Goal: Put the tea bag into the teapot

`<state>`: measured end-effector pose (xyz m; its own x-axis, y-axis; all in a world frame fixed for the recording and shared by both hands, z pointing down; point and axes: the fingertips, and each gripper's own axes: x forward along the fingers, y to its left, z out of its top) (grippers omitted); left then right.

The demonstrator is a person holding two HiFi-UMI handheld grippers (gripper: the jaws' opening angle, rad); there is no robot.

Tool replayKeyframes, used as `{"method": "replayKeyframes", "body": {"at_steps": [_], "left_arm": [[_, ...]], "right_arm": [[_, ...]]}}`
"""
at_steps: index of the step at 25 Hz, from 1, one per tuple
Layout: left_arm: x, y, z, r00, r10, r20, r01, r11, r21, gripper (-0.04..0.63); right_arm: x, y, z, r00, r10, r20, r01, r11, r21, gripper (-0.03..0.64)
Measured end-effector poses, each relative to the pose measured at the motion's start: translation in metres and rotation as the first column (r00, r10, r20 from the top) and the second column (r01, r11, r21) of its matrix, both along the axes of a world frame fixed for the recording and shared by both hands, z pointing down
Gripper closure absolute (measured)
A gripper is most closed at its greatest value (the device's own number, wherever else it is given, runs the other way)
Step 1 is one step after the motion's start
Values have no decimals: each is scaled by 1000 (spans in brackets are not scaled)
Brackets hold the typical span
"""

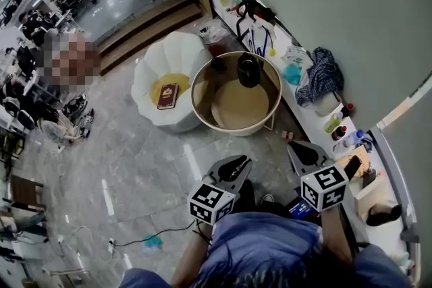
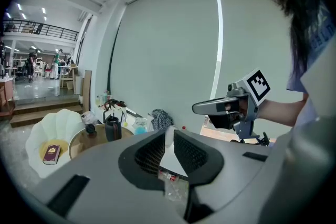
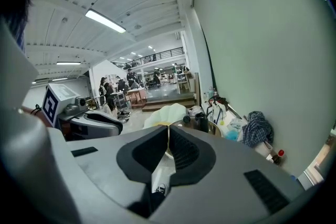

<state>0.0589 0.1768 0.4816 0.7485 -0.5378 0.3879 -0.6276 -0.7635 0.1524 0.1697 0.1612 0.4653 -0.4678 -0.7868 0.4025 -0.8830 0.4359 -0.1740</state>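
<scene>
A black teapot (image 1: 248,70) stands at the far side of a round wooden table (image 1: 202,110), with its lid (image 1: 217,65) lying beside it. The teapot also shows small in the left gripper view (image 2: 112,128) and the right gripper view (image 3: 202,122). I cannot make out a tea bag anywhere. Both grippers are held close to the person's body, well short of the table. My left gripper (image 1: 237,164) has a narrow gap between its pads and nothing gripped. My right gripper (image 1: 307,152) is shut, pads (image 3: 176,144) together and empty.
A white shell-shaped chair (image 1: 152,74) with a yellow cushion and a dark red book (image 1: 167,96) stands left of the table. A low white ledge (image 1: 317,121) along the wall carries bottles, a checked cloth (image 1: 317,77) and bags. People sit and stand at far left.
</scene>
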Motion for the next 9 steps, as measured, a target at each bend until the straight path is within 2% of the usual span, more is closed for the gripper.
{"method": "replayKeyframes", "body": {"at_steps": [9], "left_arm": [[-7, 9, 0, 1000, -4, 2, 4, 1000, 3, 546]], "right_arm": [[15, 7, -1, 998, 56, -3, -56, 998, 7, 592]]}}
